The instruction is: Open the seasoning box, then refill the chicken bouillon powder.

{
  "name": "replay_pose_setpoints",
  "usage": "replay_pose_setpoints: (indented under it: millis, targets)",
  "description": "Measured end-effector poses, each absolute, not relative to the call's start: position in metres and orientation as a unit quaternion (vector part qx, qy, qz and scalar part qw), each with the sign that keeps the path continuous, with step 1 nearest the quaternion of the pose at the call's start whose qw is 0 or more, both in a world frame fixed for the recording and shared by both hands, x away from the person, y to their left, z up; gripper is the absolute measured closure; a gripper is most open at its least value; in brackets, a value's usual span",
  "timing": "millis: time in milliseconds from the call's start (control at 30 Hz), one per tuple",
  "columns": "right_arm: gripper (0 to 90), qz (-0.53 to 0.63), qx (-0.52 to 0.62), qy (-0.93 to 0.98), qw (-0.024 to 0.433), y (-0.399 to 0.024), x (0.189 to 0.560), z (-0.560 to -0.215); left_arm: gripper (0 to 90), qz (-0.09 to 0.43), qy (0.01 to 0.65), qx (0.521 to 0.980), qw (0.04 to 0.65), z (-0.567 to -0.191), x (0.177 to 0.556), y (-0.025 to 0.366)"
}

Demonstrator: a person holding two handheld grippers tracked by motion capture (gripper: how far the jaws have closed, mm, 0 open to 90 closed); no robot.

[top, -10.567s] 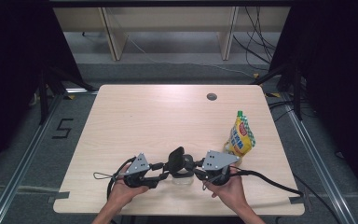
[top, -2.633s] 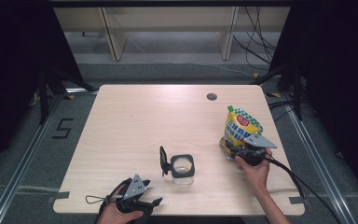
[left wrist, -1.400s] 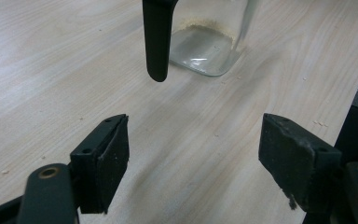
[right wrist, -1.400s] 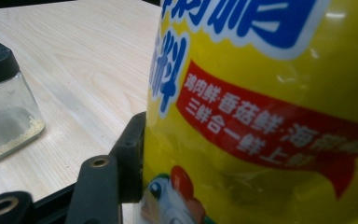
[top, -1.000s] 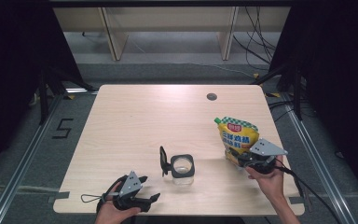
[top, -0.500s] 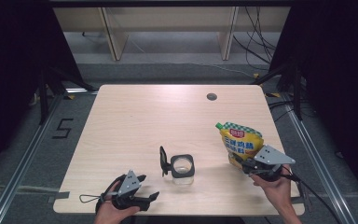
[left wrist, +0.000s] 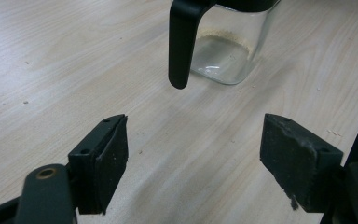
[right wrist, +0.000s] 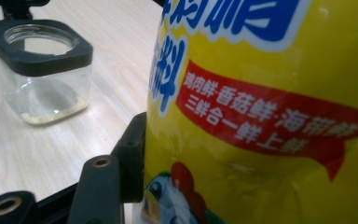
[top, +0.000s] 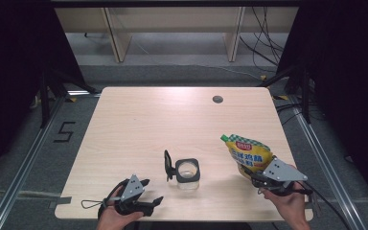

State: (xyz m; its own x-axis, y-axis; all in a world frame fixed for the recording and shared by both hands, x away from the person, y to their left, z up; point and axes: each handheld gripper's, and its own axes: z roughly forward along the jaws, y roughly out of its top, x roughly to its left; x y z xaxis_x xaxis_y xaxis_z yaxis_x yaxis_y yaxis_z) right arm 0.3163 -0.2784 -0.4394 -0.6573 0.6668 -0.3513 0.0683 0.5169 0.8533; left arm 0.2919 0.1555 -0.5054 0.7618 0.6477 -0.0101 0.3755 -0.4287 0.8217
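Closest to the person, the left gripper (top: 149,202) sits low at the table's (top: 139,120) near edge, jaws spread wide with nothing between them, aimed toward the jar. The right gripper (top: 250,175) is pinching the yellow seasoning pouch (top: 249,155) near its bottom, holding it tilted over the right side of the table with the green spout (top: 224,138) pointing up and away. A bit farther in, the glass jar (top: 188,172) stands in the middle with its black lid (top: 167,165) flipped open; just a thin layer of powder on the bottom. So I'd say: jar opened, pouch picked up. Left to do, probably: bring the pouch across to the jar and pour.
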Motion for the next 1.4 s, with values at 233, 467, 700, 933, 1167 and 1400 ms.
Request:
replay_pose_setpoints:
  millis: [233, 467, 700, 933, 1167, 1400]
  targets:
    - [47.2, 0.421, 0.206, 0.812, 0.347, -0.267, 0.308, -0.435, 23.3, 0.161, 0.31, 0.828, 0.438, -0.505, 0.291, 0.156]
    - [47.3, 0.391, 0.163, 0.832, 0.358, -0.254, 0.301, -0.43, 23.3, 0.159, 0.313, 0.827, 0.44, -0.505, 0.294, 0.156]
    - [47.6, 0.35, 0.122, 0.85, 0.375, -0.242, 0.293, -0.428, 23.3, 0.157, 0.317, 0.828, 0.435, -0.506, 0.294, 0.155]
    - [47.7, 0.279, 0.077, 0.867, 0.405, -0.223, 0.286, -0.428, 23.3, 0.163, 0.319, 0.823, 0.44, -0.506, 0.294, 0.158]
    - [47.7, 0.244, 0.034, 0.872, 0.424, -0.21, 0.289, -0.428, 23.3, 0.159, 0.327, 0.816, 0.449, -0.505, 0.294, 0.158]
    - [47.7, 0.198, -0.001, 0.885, 0.422, -0.208, 0.298, -0.427, 23.3, 0.17, 0.311, 0.829, 0.432, -0.505, 0.297, 0.161]
